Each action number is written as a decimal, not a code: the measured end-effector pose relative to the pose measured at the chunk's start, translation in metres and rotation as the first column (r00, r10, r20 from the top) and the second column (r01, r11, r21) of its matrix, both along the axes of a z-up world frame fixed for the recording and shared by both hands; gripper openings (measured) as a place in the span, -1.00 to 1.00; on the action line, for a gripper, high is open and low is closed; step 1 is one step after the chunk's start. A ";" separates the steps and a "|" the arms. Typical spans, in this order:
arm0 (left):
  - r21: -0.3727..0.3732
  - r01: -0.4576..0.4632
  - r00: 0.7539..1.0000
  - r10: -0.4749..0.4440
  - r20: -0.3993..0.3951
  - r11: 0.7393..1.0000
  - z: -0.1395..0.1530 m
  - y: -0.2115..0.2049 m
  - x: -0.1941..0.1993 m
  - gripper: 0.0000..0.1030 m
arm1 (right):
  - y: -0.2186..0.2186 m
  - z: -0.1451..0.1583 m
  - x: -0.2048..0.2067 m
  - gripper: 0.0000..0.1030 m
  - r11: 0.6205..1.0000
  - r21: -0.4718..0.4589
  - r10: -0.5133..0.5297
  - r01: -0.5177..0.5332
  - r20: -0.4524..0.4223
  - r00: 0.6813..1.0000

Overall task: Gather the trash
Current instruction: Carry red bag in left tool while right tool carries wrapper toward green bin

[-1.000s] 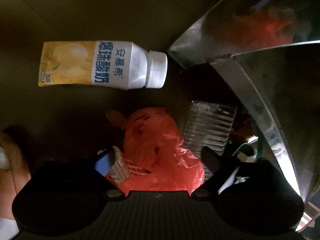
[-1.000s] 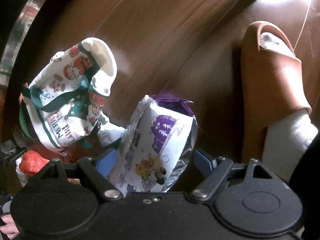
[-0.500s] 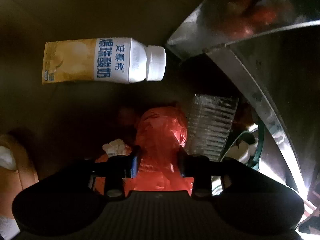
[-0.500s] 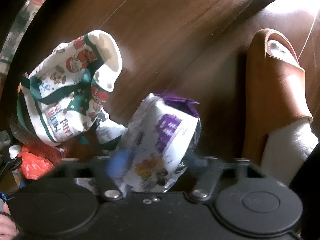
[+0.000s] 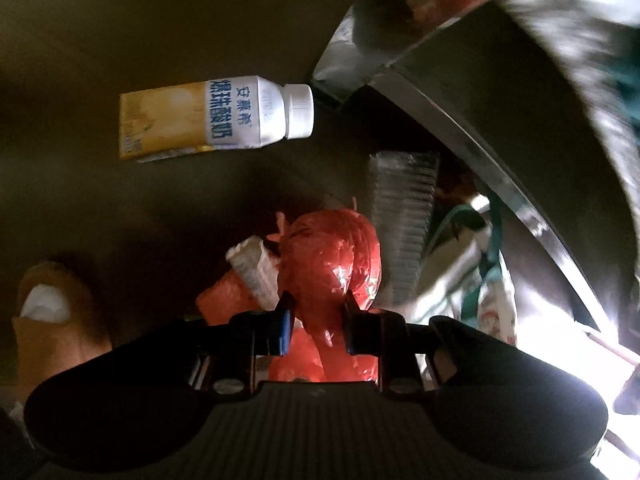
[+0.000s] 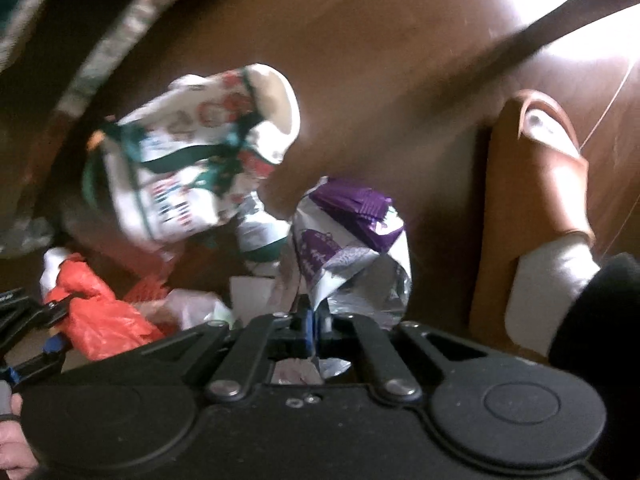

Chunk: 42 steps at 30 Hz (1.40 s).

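Left wrist: we see left gripper (image 5: 316,312) closing on red bag (image 5: 334,256), mid-bottom; right gripper (image 6: 314,322) pinches snack wrapper (image 6: 352,248).

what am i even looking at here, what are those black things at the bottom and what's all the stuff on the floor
There is no robot here: a person holds a two-finger gripper in each hand, and each picture comes from a fisheye camera on one gripper, looking down along its fingers. The black shapes at the bottom are the grippers' own bodies.

In the left view, the left gripper is closing on a crumpled red plastic bag. A yogurt drink bottle lies on its side on the brown floor, with a clear ribbed plastic tray nearby.

In the right view, the right gripper is shut on a purple and white foil wrapper. Beside it lies a Christmas-print bag, and a foot in a brown slipper stands at the right.
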<state>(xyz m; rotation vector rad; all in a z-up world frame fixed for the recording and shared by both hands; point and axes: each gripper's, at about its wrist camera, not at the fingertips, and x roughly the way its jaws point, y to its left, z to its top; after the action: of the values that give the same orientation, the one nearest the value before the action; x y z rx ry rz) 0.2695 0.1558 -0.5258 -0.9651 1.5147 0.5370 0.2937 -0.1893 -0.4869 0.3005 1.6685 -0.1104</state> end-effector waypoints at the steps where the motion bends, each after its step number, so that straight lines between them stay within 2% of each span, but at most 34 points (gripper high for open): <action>1: 0.004 0.012 1.000 -0.012 0.002 1.000 0.007 -0.001 -0.002 -0.56 | 0.002 0.010 -0.002 -1.00 1.000 0.000 0.016 -0.016 0.021 1.000; 7: 0.030 0.127 0.991 -0.129 0.042 0.991 0.063 -0.028 -0.021 -0.56 | -0.006 0.074 -0.008 -1.00 0.994 -0.013 0.114 -0.113 0.132 0.985; 8: 0.032 0.148 0.987 -0.149 0.051 0.988 0.081 -0.030 -0.027 -0.56 | -0.006 0.085 -0.010 -1.00 0.992 -0.014 0.129 -0.128 0.157 0.979; 12: 0.024 0.230 0.966 -0.231 0.116 0.973 0.125 -0.052 -0.042 -0.56 | -0.008 0.138 -0.019 -1.00 0.980 -0.027 0.199 -0.199 0.266 0.943; 15: 0.068 0.311 0.927 -0.318 0.198 0.948 0.169 -0.071 -0.051 -0.56 | -0.007 0.185 -0.029 -1.00 0.962 -0.067 0.269 -0.263 0.375 0.887; 17: 0.117 0.350 0.892 -0.369 0.260 0.929 0.201 -0.081 -0.057 -0.56 | -0.005 0.217 -0.038 -1.00 0.947 -0.093 0.316 -0.307 0.443 0.839; 21: 0.215 0.380 0.822 -0.435 0.368 0.900 0.263 -0.094 -0.067 -0.56 | -0.004 0.284 -0.059 -1.00 0.908 -0.155 0.404 -0.389 0.571 0.715; 25: 0.331 0.399 0.726 -0.515 0.456 0.855 0.333 -0.114 -0.079 -0.56 | -0.010 0.346 -0.083 -1.00 0.861 -0.262 0.489 -0.435 0.661 0.570; 27: 0.382 0.403 0.679 -0.552 0.485 0.832 0.360 -0.124 -0.083 -0.56 | -0.018 0.371 -0.093 -1.00 0.849 -0.299 0.507 -0.436 0.693 0.513; 28: 0.406 0.403 0.651 -0.569 0.503 0.820 0.376 -0.130 -0.086 -0.56 | -0.023 0.382 -0.095 -1.00 0.848 -0.305 0.507 -0.433 0.705 0.496; 30: 0.442 0.393 0.608 -0.588 0.533 0.806 0.403 -0.140 -0.089 -0.55 | -0.032 0.407 -0.104 -1.00 0.840 -0.342 0.519 -0.421 0.732 0.441; 33: 0.511 0.374 0.529 -0.631 0.567 0.774 0.447 -0.158 -0.091 -0.55 | -0.049 0.443 -0.115 -1.00 0.837 -0.382 0.524 -0.392 0.767 0.371; 36: 0.552 0.358 0.470 -0.656 0.590 0.753 0.482 -0.174 -0.087 -0.55 | -0.067 0.476 -0.124 -1.00 0.831 -0.430 0.535 -0.353 0.792 0.293; 38: 0.567 0.345 0.433 -0.662 0.611 0.748 0.508 -0.185 -0.083 -0.55 | -0.081 0.496 -0.127 -1.00 0.835 -0.440 0.528 -0.330 0.808 0.260; 42: 0.596 0.330 0.351 -0.681 0.642 0.732 0.557 -0.211 -0.075 -0.55 | -0.113 0.532 -0.129 -1.00 0.849 -0.449 0.510 -0.279 0.833 0.214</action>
<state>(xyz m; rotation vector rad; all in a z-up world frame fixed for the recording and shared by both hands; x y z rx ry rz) 0.1949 -0.0556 0.0312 -0.2592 0.6735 -0.1597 0.1642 -0.3022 0.0449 -0.2527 0.4473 0.2691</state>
